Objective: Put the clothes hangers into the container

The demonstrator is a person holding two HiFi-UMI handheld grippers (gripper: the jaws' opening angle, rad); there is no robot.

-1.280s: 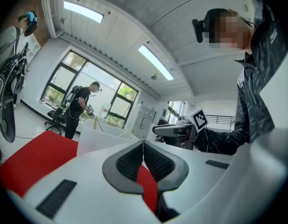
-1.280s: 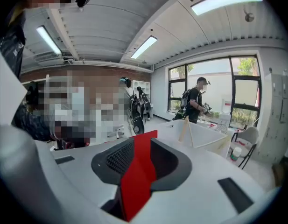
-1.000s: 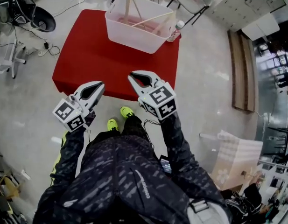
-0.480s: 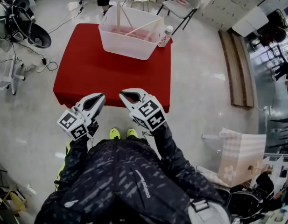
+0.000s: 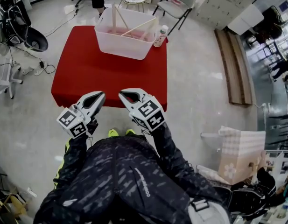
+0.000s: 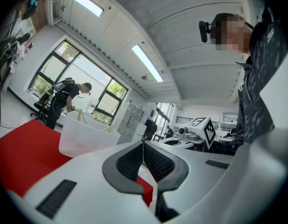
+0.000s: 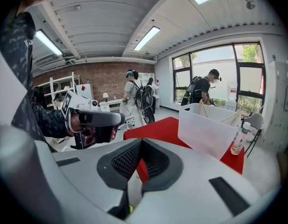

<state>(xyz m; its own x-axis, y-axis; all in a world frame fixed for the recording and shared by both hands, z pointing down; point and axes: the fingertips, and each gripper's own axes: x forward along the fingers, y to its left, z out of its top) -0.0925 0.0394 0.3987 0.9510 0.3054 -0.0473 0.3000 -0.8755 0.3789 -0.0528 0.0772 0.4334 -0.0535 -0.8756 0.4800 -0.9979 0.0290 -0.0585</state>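
Note:
A clear plastic container (image 5: 127, 41) stands at the far side of the red table (image 5: 106, 73). Wooden clothes hangers (image 5: 138, 27) lean inside it, some ends poking above the rim. Both grippers hover side by side over the table's near edge, far from the container. My left gripper (image 5: 101, 95) is shut and empty, its pads meeting in the left gripper view (image 6: 143, 143). My right gripper (image 5: 122, 94) is also shut on nothing (image 7: 141, 140). The container (image 7: 207, 127) and hangers (image 7: 233, 118) show ahead in the right gripper view; the container (image 6: 85, 139) shows in the left one too.
A small bottle (image 5: 159, 35) stands on the table right of the container. A folding chair (image 5: 179, 1) and a round table are behind it. Cables and a dark chair (image 5: 34, 37) lie at left, a paper bag (image 5: 239, 153) on the floor at right. People stand by the windows.
The right gripper has drawn back toward the table's near edge and closer to the left gripper. The view has pulled away, so the table and container sit farther off.

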